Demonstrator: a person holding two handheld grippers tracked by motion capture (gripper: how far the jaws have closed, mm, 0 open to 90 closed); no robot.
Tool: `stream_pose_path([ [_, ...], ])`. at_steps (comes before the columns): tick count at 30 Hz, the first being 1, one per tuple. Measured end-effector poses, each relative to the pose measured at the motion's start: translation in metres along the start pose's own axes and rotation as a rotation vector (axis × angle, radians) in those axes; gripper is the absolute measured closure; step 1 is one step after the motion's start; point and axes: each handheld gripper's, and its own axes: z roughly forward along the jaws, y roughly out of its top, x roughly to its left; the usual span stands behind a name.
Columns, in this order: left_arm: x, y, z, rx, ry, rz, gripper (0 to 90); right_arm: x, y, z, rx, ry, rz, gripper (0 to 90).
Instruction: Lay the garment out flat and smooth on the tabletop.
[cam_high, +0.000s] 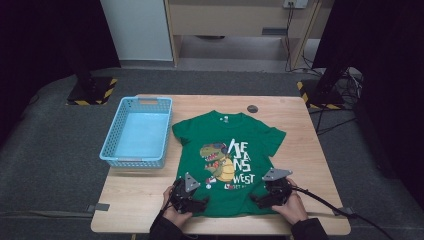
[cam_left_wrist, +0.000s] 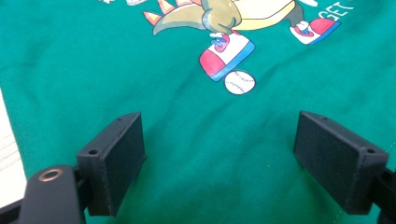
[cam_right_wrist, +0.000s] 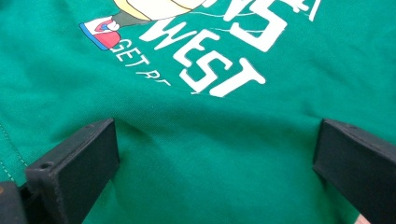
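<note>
Green cotton T-shirt (cam_high: 227, 160) with a cartoon dinosaur and white lettering lies spread flat, front up, in the middle of the light wooden table (cam_high: 310, 150), its hem toward the near edge and its collar toward the far edge. Soft, light and limp, it will likely sag and crease wherever it is lifted, so a pinch of both layers at the hem corners, one per side, looks like the best hold for a fold.

Left gripper (cam_high: 192, 202) sits over the near left hem corner and right gripper (cam_high: 267, 197) over the near right one. In the left gripper view the black jaws stand wide apart with bare green cloth (cam_left_wrist: 210, 154) between them, gripping nothing; the right gripper view shows the same, jaws spread over the fabric (cam_right_wrist: 215, 158) below the lettering.

Beside the shirt's left sleeve, at the far left corner of the table, stands an empty light blue plastic basket (cam_high: 137, 131). A small dark round disc (cam_high: 252, 108) lies near the far edge.
</note>
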Motion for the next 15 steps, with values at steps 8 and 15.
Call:
stream_pose_path([
  [8, 0.012, 0.006, -0.003, 0.006, -0.036, -0.054, 18.7, -0.003, 0.012, -0.012, -0.030, -0.017, 0.010, 5.5],
  [15, 0.019, 0.012, -0.002, -0.001, 0.039, -0.046, 18.5, -0.032, 0.032, 0.003, -0.056, -0.095, 0.070, 4.6],
])
